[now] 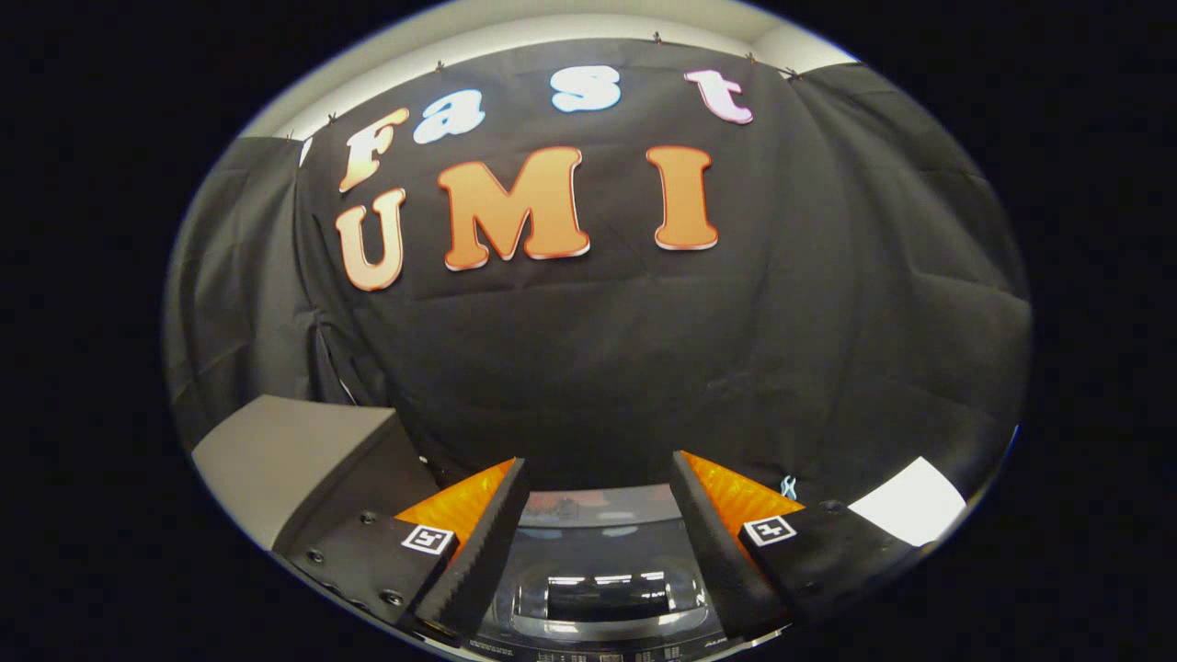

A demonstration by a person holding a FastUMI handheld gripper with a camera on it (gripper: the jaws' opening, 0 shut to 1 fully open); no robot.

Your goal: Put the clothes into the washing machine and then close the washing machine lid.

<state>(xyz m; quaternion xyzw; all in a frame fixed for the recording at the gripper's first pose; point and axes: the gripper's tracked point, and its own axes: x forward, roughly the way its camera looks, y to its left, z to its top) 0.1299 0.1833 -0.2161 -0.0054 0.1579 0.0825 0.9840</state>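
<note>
Gripper view, tongs (598, 469) spread wide and empty, glossy washing machine lid (602, 588) below between the fingers, booth wall beyond

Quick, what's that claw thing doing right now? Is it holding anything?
Gripper: open, fingers spread apart and holding nothing; between them shows the washing machine's glossy lid, which lies below.

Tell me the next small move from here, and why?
Probably tip the gripper downward toward the washing machine lid. Its fingers are open with nothing between them, it points mostly at the black cloth wall, and the glossy lid sits low between them, seemingly closed.
</note>
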